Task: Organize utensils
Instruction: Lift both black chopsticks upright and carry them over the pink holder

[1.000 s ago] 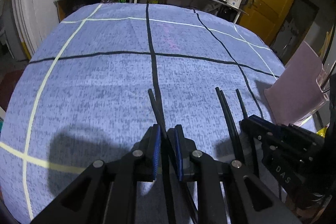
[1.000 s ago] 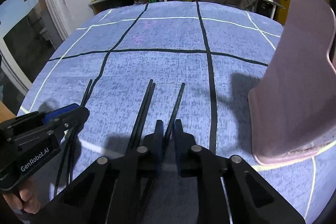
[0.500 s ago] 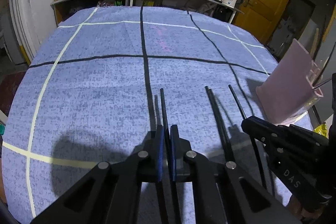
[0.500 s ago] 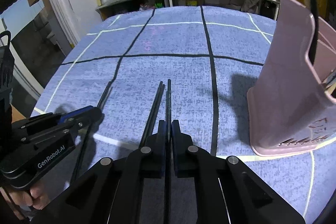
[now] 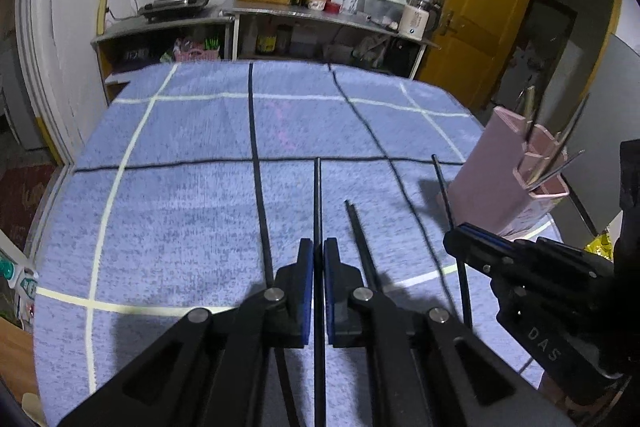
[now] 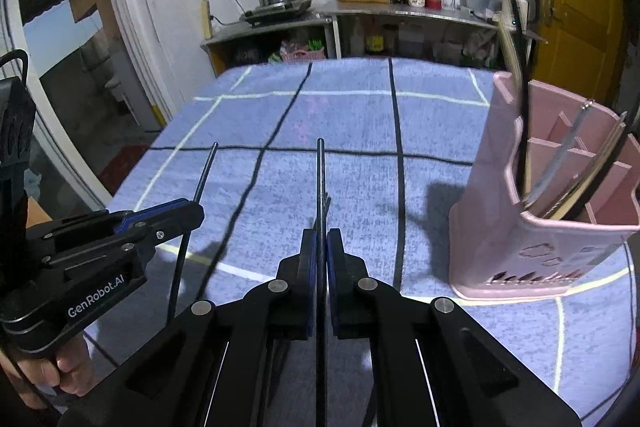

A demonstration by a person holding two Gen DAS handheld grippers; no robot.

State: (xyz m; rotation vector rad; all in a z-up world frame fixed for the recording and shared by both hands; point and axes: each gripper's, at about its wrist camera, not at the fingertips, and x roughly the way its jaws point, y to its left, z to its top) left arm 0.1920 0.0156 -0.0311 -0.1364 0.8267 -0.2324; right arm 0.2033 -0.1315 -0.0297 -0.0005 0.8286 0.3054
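Change: both grippers, which bracketed chopsticks lying on the blue cloth (image 5: 180,219) a second ago, have just pressed together and lifted clear; pickup judged complete, transfer to the pink utensil holder (image 6: 532,227) pending
Left gripper (image 5: 319,255): pinching one black chopstick (image 5: 317,195), well left of the holder
Right gripper (image 6: 321,247): pinching a second black chopstick (image 6: 320,183), just left of the holder
Remaining pair (image 5: 360,239): flat on the cloth, left of the holder
Appearance: slender, straight, matt black rods; holder already carries several upright utensils in its compartments
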